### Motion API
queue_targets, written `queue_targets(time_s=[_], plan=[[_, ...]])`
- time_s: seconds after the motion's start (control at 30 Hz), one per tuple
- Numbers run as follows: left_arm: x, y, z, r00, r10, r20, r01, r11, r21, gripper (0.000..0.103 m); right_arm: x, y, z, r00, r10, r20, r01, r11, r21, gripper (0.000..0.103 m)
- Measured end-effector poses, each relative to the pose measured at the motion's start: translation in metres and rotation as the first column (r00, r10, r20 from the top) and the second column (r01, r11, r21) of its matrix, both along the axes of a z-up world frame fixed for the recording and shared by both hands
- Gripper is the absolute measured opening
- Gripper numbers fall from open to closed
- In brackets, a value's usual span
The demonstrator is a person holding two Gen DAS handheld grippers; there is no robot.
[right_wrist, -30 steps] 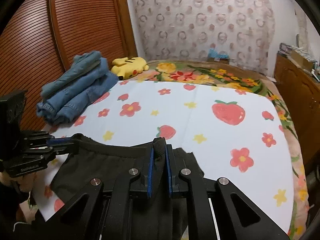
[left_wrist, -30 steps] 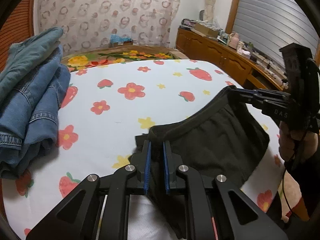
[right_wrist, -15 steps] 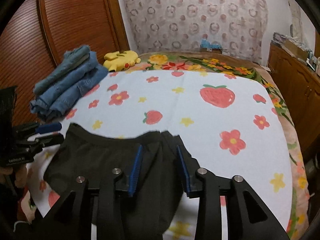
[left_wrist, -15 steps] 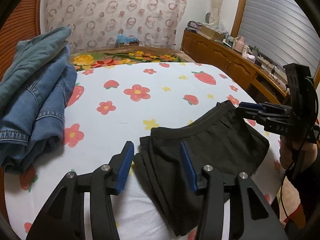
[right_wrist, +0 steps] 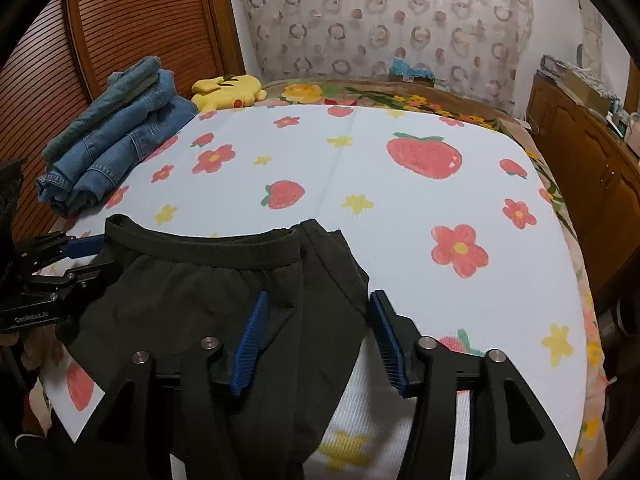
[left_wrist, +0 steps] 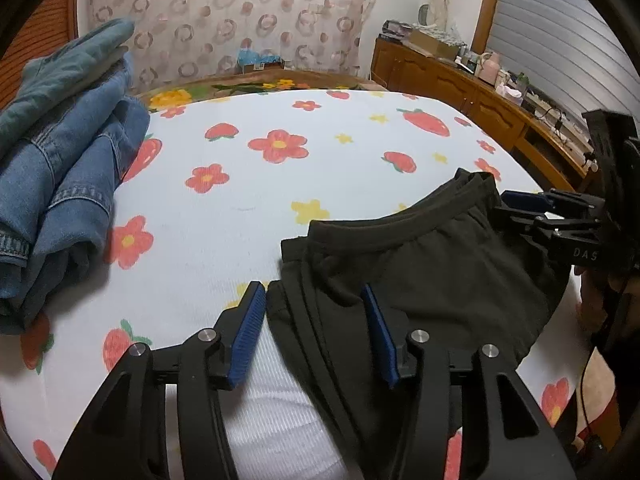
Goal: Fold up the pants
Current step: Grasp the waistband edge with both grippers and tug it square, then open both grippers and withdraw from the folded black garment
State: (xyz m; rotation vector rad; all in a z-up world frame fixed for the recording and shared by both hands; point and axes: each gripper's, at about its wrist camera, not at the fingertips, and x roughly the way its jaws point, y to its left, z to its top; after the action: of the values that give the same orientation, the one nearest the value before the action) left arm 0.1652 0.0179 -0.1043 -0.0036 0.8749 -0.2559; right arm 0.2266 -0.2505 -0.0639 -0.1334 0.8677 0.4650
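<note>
1. My left gripper (left_wrist: pixel 314 308) hovers low over the near edge of the bed, fingers pointing toward the far wall. Its jaws are spread wide and released, the blue pads (left_wrist: pixel 248 332) straddling the near left corner of the black pants (left_wrist: pixel 420 272) without pinching any cloth.
2. My right gripper (right_wrist: pixel 320 320) sits in the same pose at the other end of the waistband. Its jaws are also released; the left pad lies over the black fabric and the right pad is just past the fabric's right edge, above the sheet.
3. The pants lie on the near part of the strawberry-and-flower sheet (right_wrist: pixel 400 200), waistband toward the far side, legs hanging off the near edge out of view.
4. No containers are in play. A stack of folded blue jeans (left_wrist: pixel 60 168) rests on the far left of the bed, well apart from the pants.
5. Only my right view shows the yellow plush toy (right_wrist: pixel 228 90) just beyond the jeans, by the brown slatted wardrobe door (right_wrist: pixel 132 24).
6. Only my left view shows the slatted blind (left_wrist: pixel 560 40) above the long wooden dresser (left_wrist: pixel 460 88) cluttered with small items on the right.
7. Each view catches the other gripper at its side edge, its jaws parted at a waistband corner.
</note>
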Motion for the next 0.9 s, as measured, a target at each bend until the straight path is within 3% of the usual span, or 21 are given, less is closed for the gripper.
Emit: queue_targets(time_s=[0.2, 0.9], plan=[[0.0, -0.011, -0.002, 0.999, -0.053, -0.007, 0.053, 0.998, 0.026, 0.076, 0.002, -0.004, -0.001, 1.0, 0.002, -0.025, -0.002, 1.0, 0.007, 0.063], [0.0, -0.015, -0.002, 0.999, -0.046, -0.005, 0.046, 0.998, 0.049, 0.078, 0.009, -0.007, 0.001, 0.992, 0.095, -0.084, -0.095, 0.995, 0.004, 0.063]])
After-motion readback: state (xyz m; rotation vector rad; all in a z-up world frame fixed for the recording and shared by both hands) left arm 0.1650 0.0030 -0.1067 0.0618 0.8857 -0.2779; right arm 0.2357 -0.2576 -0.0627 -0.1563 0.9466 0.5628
